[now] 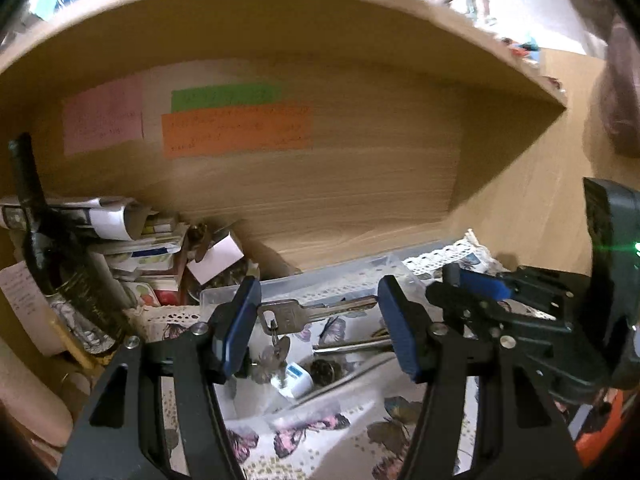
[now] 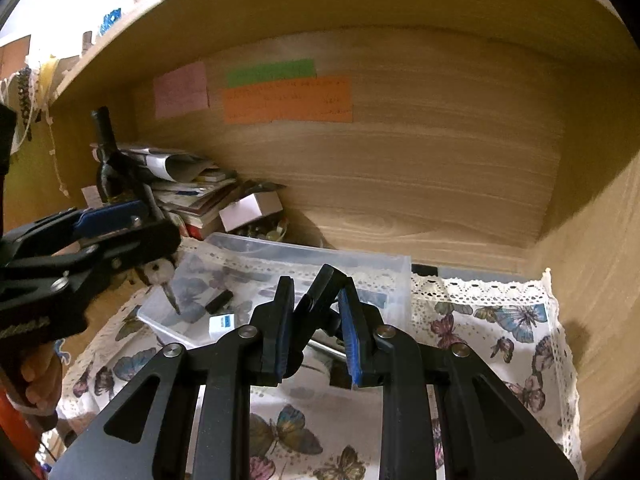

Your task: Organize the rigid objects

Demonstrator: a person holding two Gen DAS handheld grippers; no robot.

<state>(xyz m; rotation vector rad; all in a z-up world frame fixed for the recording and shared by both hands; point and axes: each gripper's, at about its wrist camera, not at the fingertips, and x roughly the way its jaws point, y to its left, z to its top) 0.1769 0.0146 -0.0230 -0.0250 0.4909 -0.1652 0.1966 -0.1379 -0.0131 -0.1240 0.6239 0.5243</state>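
Left wrist view: a silver key sits between the two blue pads of the left gripper. The key lies sideways, its flat head at the left pad and its tip at the right pad. The pads look pressed on its two ends, so the left gripper seems clamped on the key. Little keys hang from a ring under it.

Right under the key is a clear plastic box. Inside it, below the gripper, lie a small white and blue block, a dark round thing and long metal rods.

In the right wrist view, the right gripper has its pads close together around a black clip-shaped thing. It looks held there, over the near side of the same box.

The box stands on a butterfly cloth in a wooden shelf. Far to the left of the grippers are a dark bottle and a pile of papers.

I think the job is partway done. Some things are in the box already. The key and the black thing are not yet put down.
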